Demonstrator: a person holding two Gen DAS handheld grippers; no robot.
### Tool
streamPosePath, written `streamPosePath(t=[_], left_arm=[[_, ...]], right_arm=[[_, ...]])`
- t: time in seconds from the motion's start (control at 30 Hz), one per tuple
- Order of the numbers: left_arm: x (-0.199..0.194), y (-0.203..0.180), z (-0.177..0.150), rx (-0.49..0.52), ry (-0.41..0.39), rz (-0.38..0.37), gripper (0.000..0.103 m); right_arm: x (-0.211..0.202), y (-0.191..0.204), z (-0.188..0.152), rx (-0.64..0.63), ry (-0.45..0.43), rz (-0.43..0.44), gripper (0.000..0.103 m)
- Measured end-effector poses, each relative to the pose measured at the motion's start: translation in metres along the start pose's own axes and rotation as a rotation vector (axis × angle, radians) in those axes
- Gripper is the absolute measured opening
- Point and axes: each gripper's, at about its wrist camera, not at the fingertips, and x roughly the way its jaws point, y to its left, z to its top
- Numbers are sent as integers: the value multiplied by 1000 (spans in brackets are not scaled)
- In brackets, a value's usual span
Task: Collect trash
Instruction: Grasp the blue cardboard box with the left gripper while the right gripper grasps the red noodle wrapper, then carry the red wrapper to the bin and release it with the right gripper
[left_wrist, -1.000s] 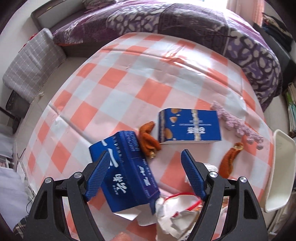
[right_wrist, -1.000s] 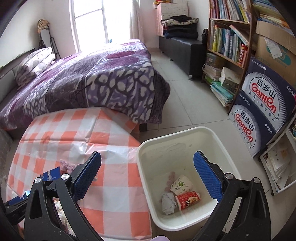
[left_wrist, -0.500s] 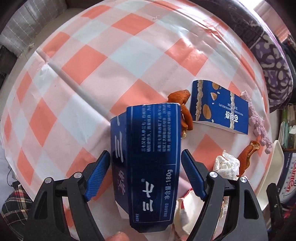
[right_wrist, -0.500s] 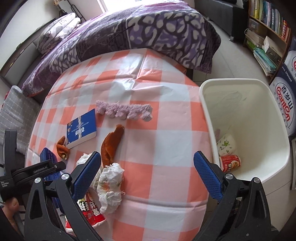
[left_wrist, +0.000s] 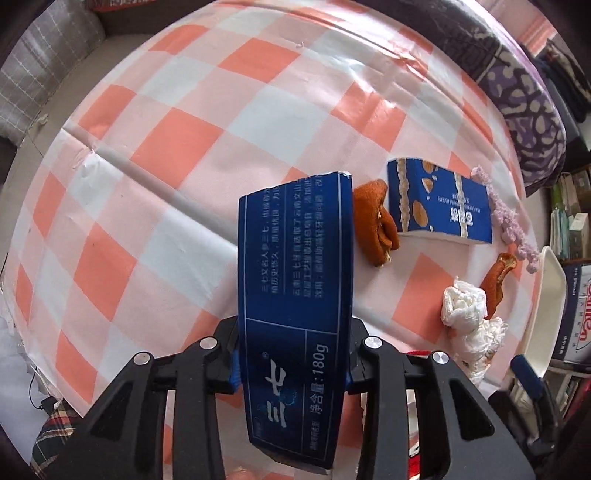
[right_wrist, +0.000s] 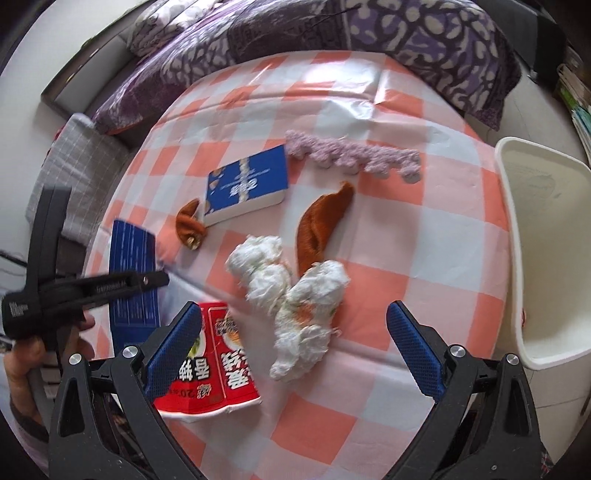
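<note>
My left gripper (left_wrist: 293, 354) is shut on a dark blue carton (left_wrist: 295, 295) and holds it above the checked tablecloth; both also show at the left of the right wrist view (right_wrist: 133, 280). My right gripper (right_wrist: 293, 347) is open and empty above crumpled white tissues (right_wrist: 295, 295) and a red paper cup (right_wrist: 207, 362). A blue almond box (right_wrist: 247, 184), two orange peels (right_wrist: 325, 221) (right_wrist: 190, 225) and a lilac knitted strip (right_wrist: 351, 155) lie further back. The white bin (right_wrist: 546, 229) stands at the table's right edge.
The table (left_wrist: 184, 140) wears a pink and white checked cloth. A bed with a purple patterned cover (right_wrist: 332, 33) lies behind it. A grey checked cushion (left_wrist: 37, 66) sits to the left. Bookshelves and boxes (left_wrist: 576, 332) stand to the right.
My left gripper has closed on the blue carton and lifted it off the table. My right gripper has swung from over the bin to over the tissues and red cup.
</note>
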Motion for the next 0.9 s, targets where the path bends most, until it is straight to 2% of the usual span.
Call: streamPosePath(t=[0.1,0.2,0.3,0.4,0.5,0.53,0.57,0.63,0.77,0.9], left_arm=[[-14,7,7,-9,-44,-12,37],[-31,6,9,13,-121,26,37],[-43,3,12,41,-180,50,37],[-46,3,16,55,-196,55,37],[-43,1,18,60,-192,65,37],[-41,3,18,56,-186,61,37],[-40,5,19,51,-181,57,37],[-40,9,20,42,-179,45,37],[-42,11,21,30,-195,2,37],[-51,9,22,27,-247,-9,37]], right_arm=[[10,22,-9,-78,55,55,96],[21,41,-17,-121,104,104,96],[32,55,-23,-152,130,94,97],[38,68,-26,-195,132,92,96],[48,73,-30,-188,170,94,89],[51,74,-31,-194,175,81,80],[53,75,-32,-203,170,64,70],[51,77,-32,-217,147,58,59],[37,77,-24,-207,73,85,57],[10,78,-11,-203,-65,103,56]])
